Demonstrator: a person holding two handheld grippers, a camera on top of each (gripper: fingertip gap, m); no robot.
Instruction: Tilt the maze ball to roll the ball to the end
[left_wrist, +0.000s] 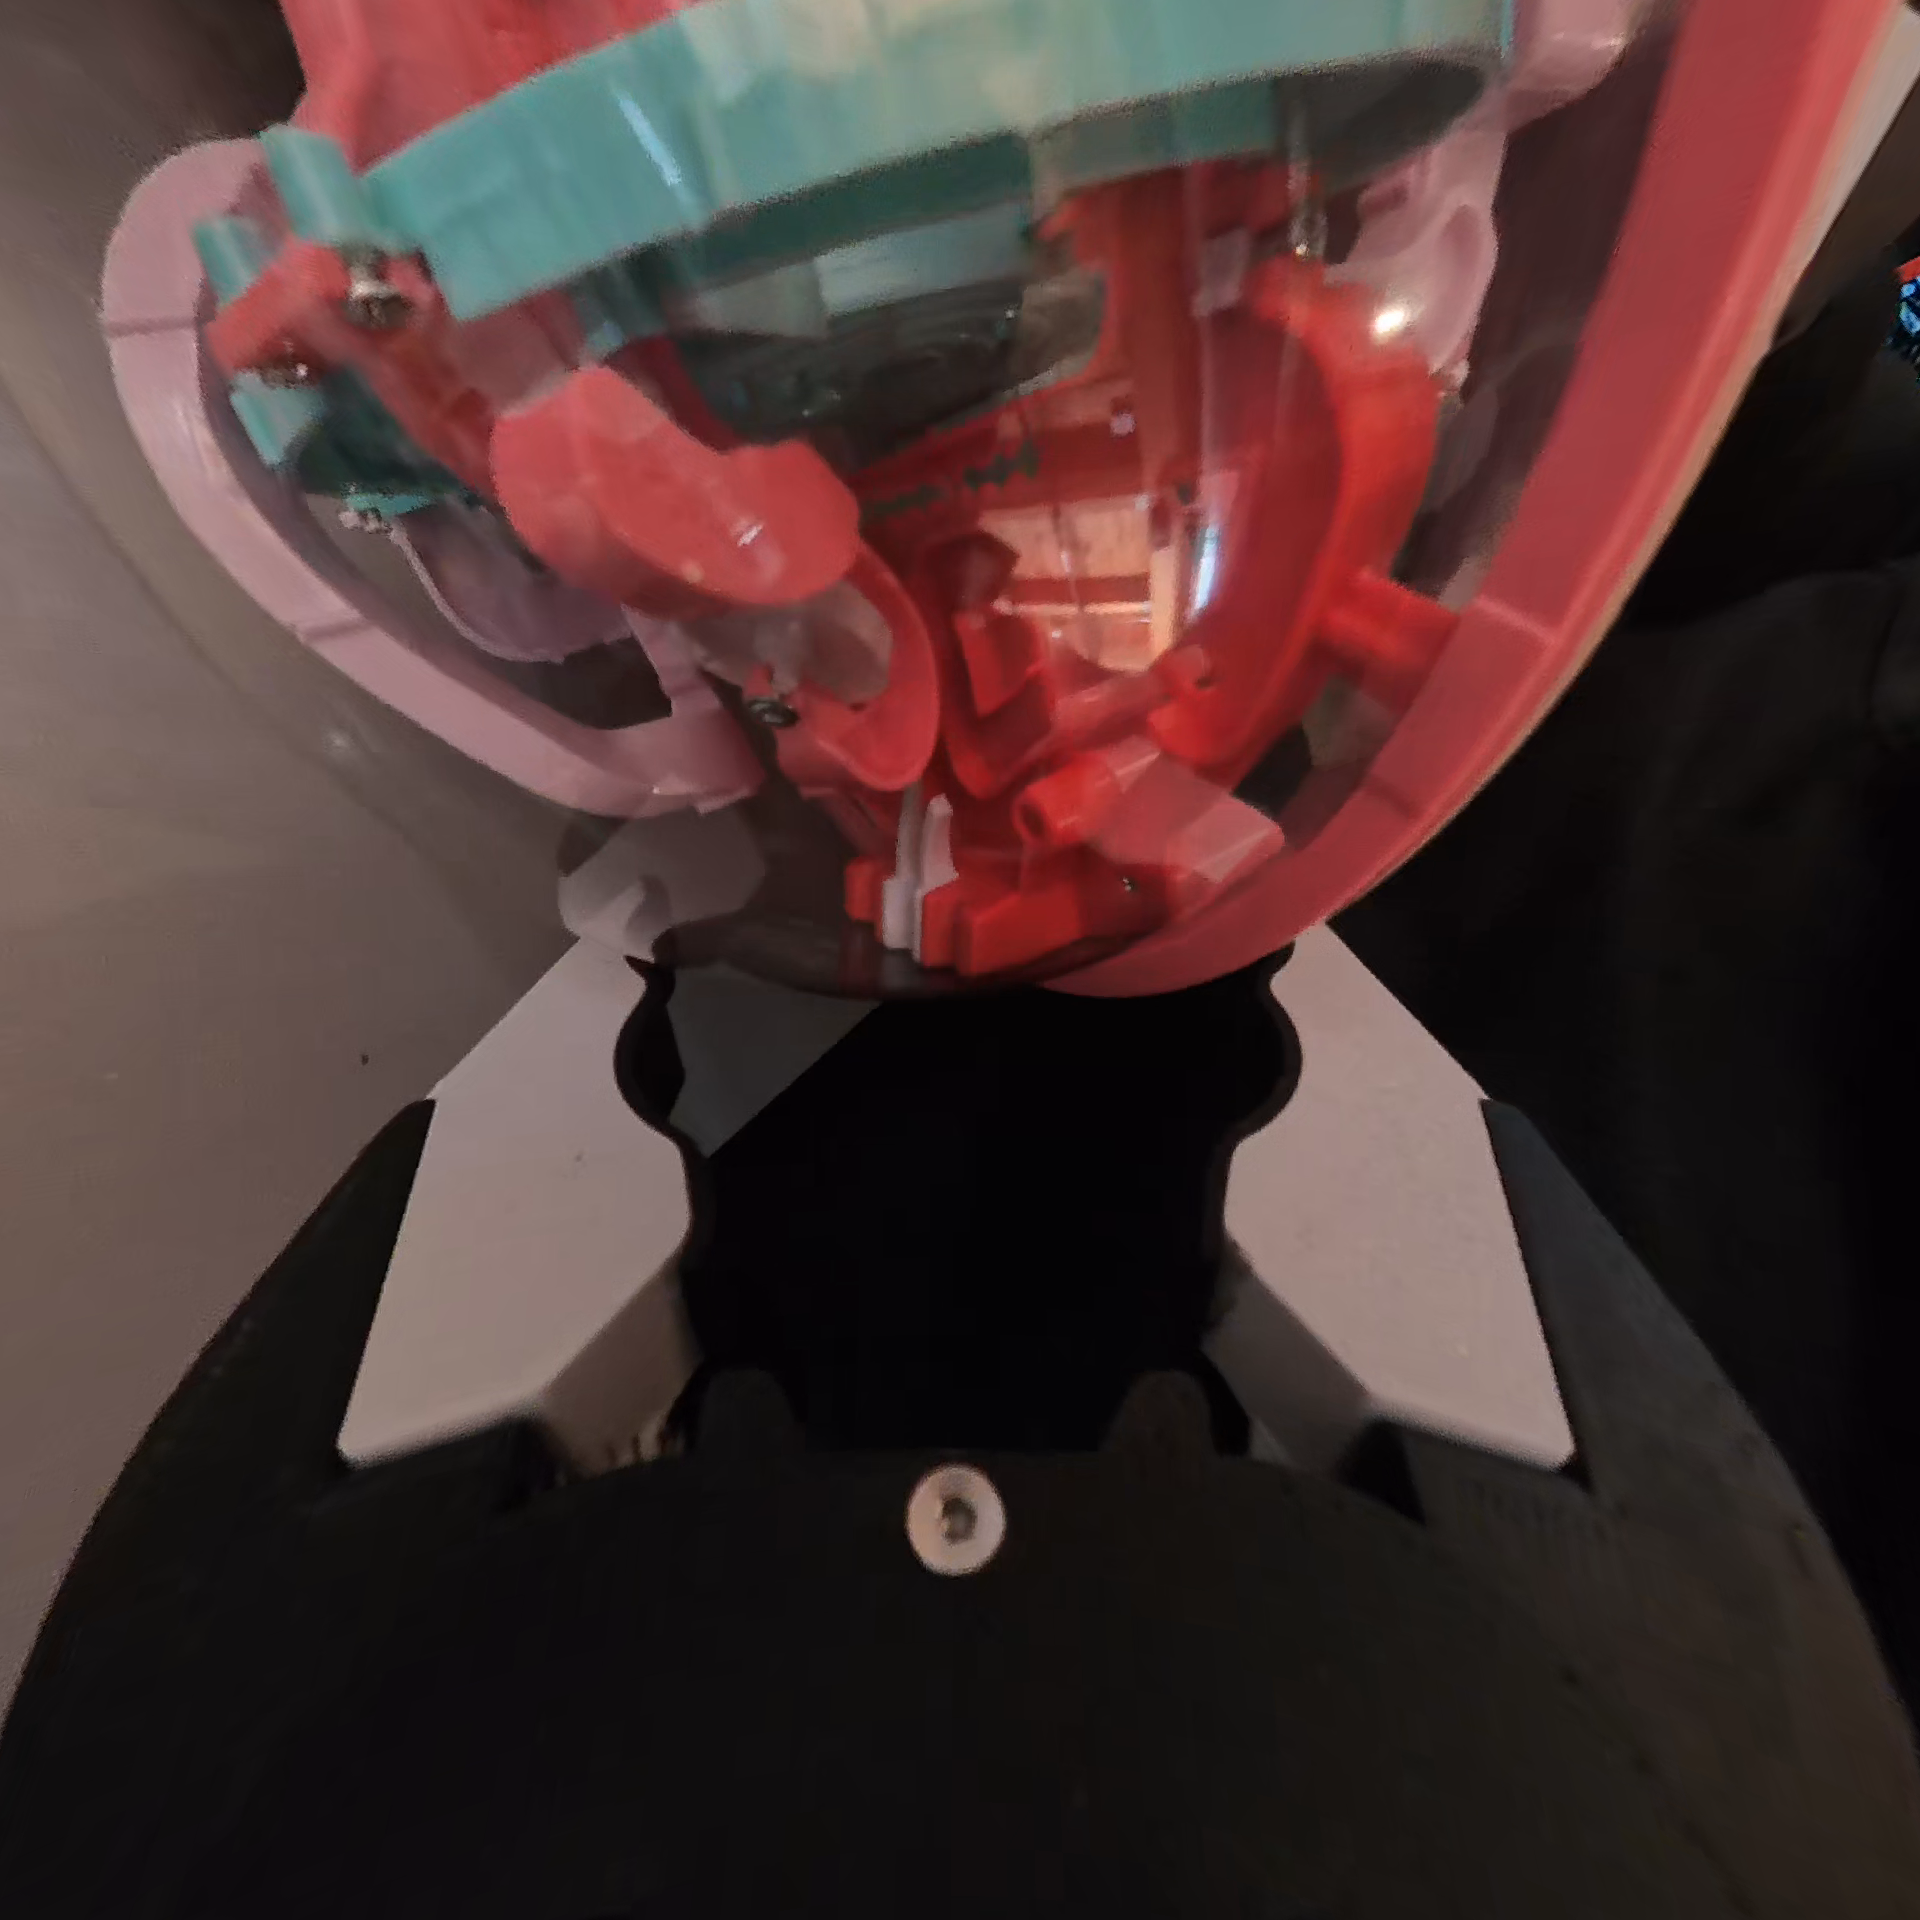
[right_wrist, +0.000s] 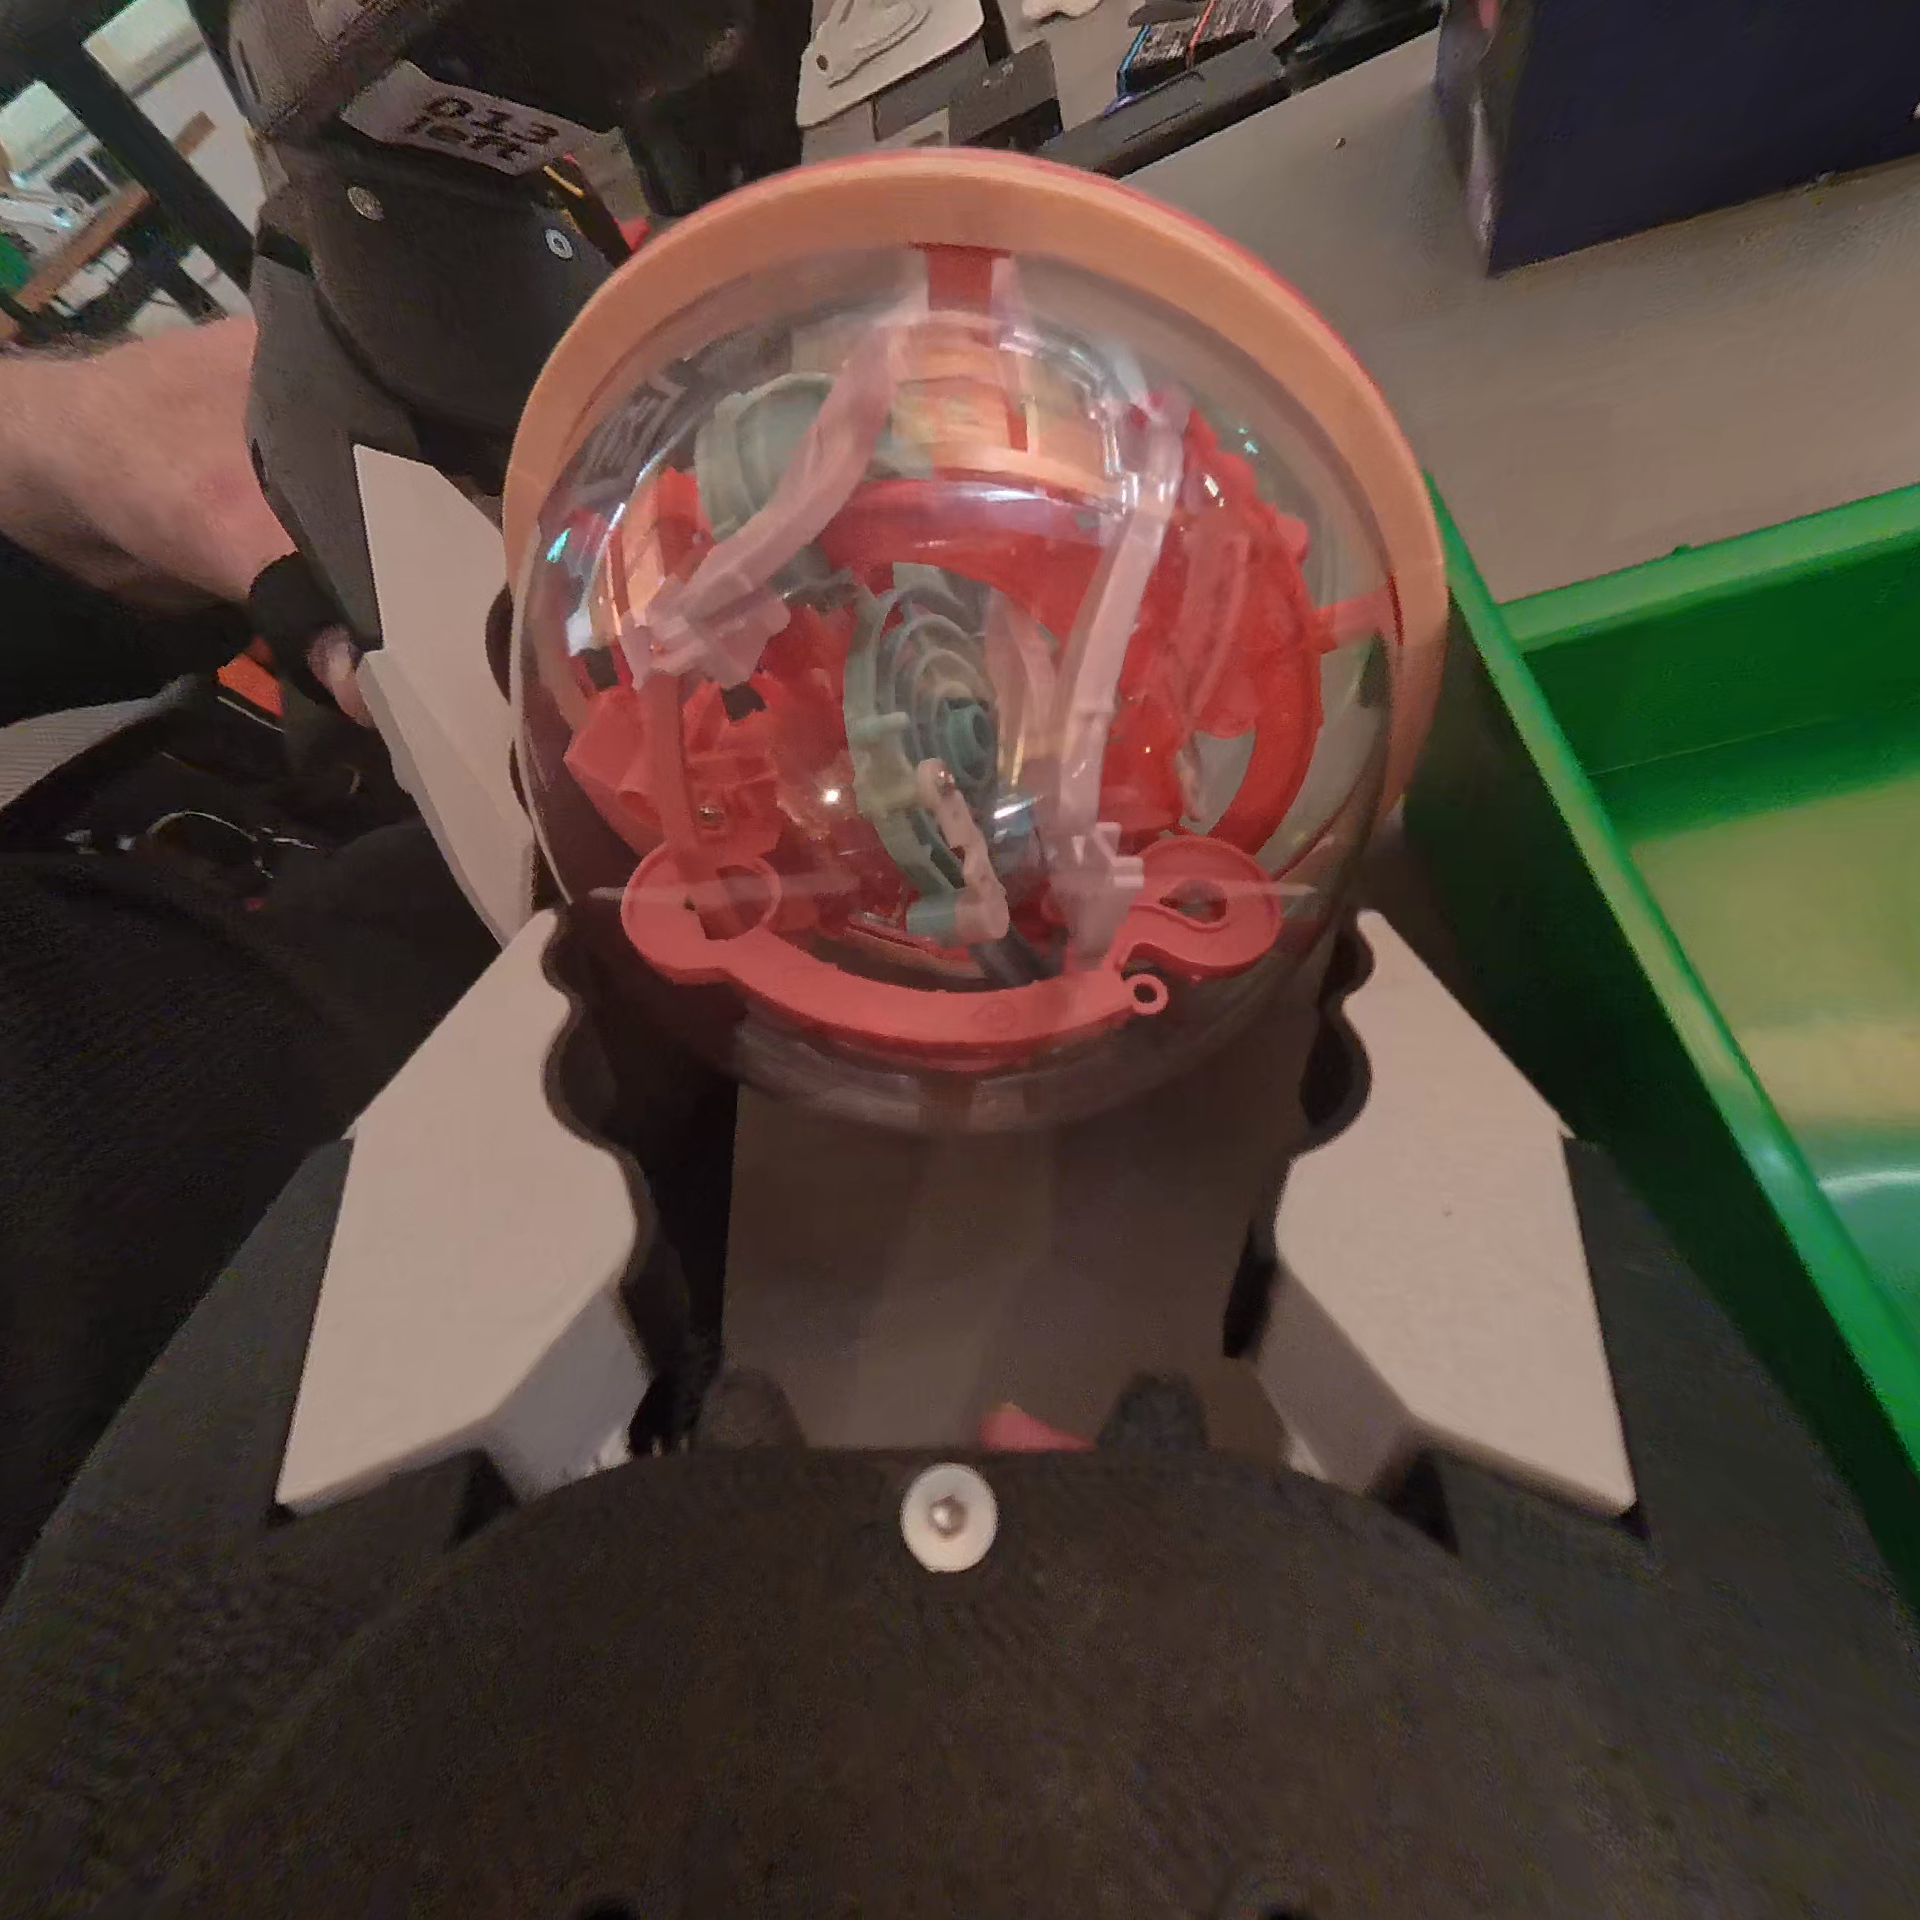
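The maze ball (right_wrist: 966, 623) is a clear sphere with red, teal and pale pink tracks inside and an orange-pink ring around it. It is held up between both grippers. My right gripper (right_wrist: 956, 977) has its white fingers on either side of the sphere's lower part, closed against it. My left gripper (left_wrist: 961, 1008) holds the maze ball (left_wrist: 935, 520) at its fingertips, and the sphere fills the top of that view. In the right wrist view one left finger (right_wrist: 436, 665) presses the sphere's left side. I cannot pick out the small ball inside.
A green bin (right_wrist: 1662, 831) stands close on the right of the sphere. A dark blue box (right_wrist: 1662, 125) sits on the grey table (right_wrist: 1558, 364) behind. A person's hand (right_wrist: 125, 488) holds the left gripper. Dark clutter lines the far edge.
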